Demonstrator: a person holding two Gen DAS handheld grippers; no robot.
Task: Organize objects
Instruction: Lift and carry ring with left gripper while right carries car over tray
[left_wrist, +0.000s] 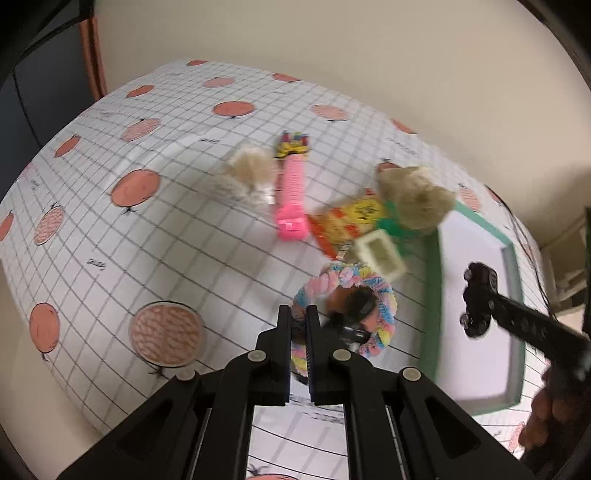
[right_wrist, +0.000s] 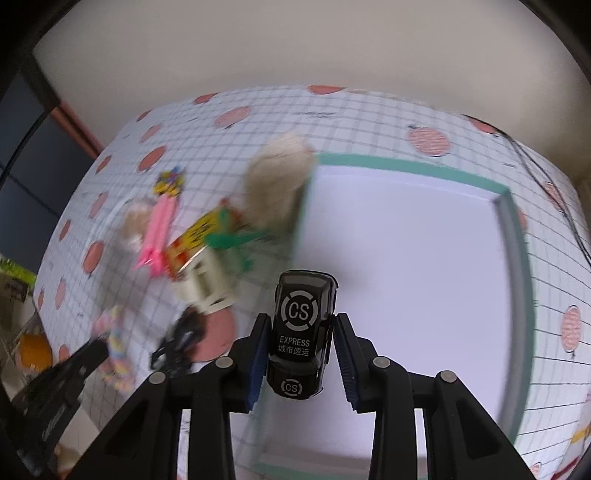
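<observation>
The right gripper (right_wrist: 300, 354) held a black toy car (right_wrist: 302, 332), marked "CS EXPRESS" on its roof, clamped by its sides between the two blue-padded fingers (right_wrist: 258, 360); the car hung above the near-left part of a white tray (right_wrist: 413, 177) with a green rim. The left gripper (left_wrist: 298, 354) was nearly closed on one side of a pastel rope ring (left_wrist: 384, 295), which lay on the tablecloth (left_wrist: 147, 236) just left of the tray. A second black toy car (left_wrist: 354, 306) lay inside the ring. Beyond the ring lay a cream rectangular holder (left_wrist: 380, 254), a yellow-and-orange snack packet (left_wrist: 347, 221), a green plastic piece (left_wrist: 391, 225) and a pink ribbed toy (left_wrist: 293, 195). One beige plush (left_wrist: 413, 199) rested against the tray's far-left corner; another (left_wrist: 247, 173) lay just left of the pink toy. The cloth was gridded, with orange fruit prints.
</observation>
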